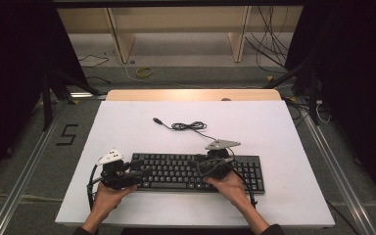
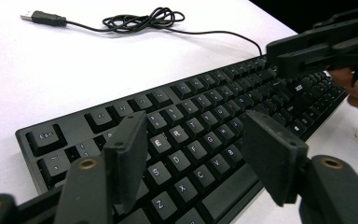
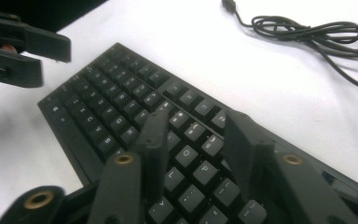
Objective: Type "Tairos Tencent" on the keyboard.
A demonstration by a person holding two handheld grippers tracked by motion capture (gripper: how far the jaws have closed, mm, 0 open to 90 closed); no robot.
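A black keyboard point(image 1: 176, 171) lies along the near part of the white table top point(image 1: 127, 127). Its black cable point(image 1: 188, 126) is coiled behind it and ends in a USB plug point(image 1: 157, 120). My left gripper point(image 1: 136, 174) hovers over the keyboard's left end. Its jaws are open above the letter keys point(image 2: 186, 140), with nothing between them point(image 2: 198, 126). Near the middle-right keys my right gripper point(image 1: 206, 166) is also open and empty point(image 3: 196, 119), over the keyboard point(image 3: 121, 112). The cable point(image 2: 144, 19) and plug point(image 2: 44, 17) lie beyond the keyboard. Each gripper view shows the other gripper farther off point(image 2: 326, 44) point(image 3: 21, 51).
Bare white surface surrounds the keyboard on all sides. A wooden strip point(image 1: 193, 94) borders the table's far edge. Beyond it the floor holds loose cables point(image 1: 269, 44), a yellow ring point(image 1: 144, 71) and wooden legs point(image 1: 122, 41). Metal rails point(image 1: 29, 161) run beside the table.
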